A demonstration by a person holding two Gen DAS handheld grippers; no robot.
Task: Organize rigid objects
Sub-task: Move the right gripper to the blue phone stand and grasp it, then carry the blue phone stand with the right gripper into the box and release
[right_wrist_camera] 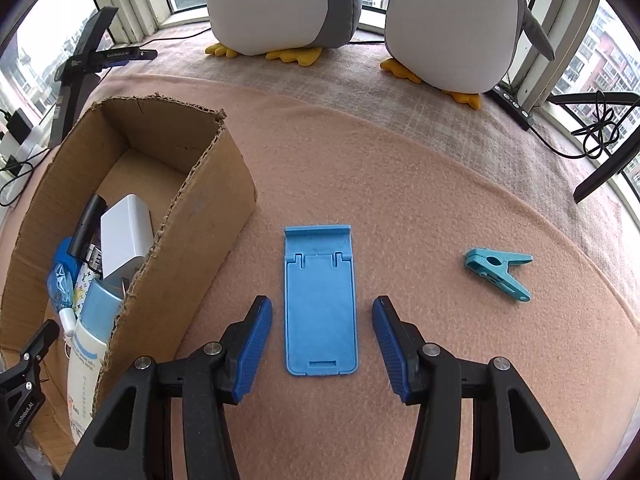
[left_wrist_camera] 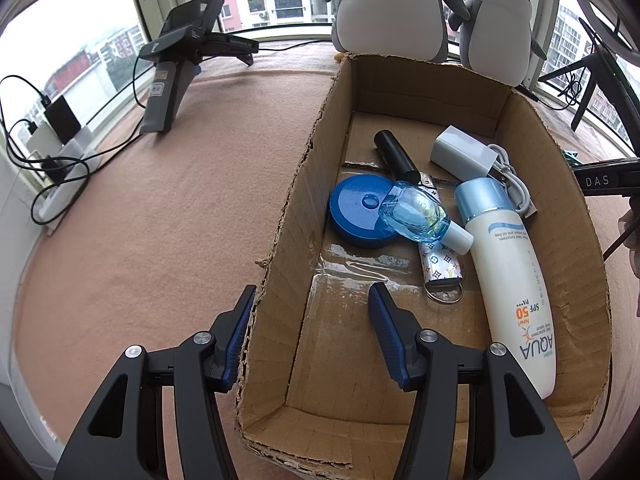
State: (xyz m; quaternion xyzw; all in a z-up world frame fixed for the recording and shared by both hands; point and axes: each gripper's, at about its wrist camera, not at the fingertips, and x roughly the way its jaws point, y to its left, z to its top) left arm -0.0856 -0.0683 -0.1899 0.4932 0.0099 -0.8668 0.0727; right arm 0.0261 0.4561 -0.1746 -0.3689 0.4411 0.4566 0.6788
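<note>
Stand, blue, folded, lying flat on blanket beside box, between right gripper fingers spread wide. Probably light, stiff, slick plastic; gripping across long edges. Left gripper gaping, straddling box wall.

Open cloth surrounds the phone stand; cardboard box blocks left.
</note>
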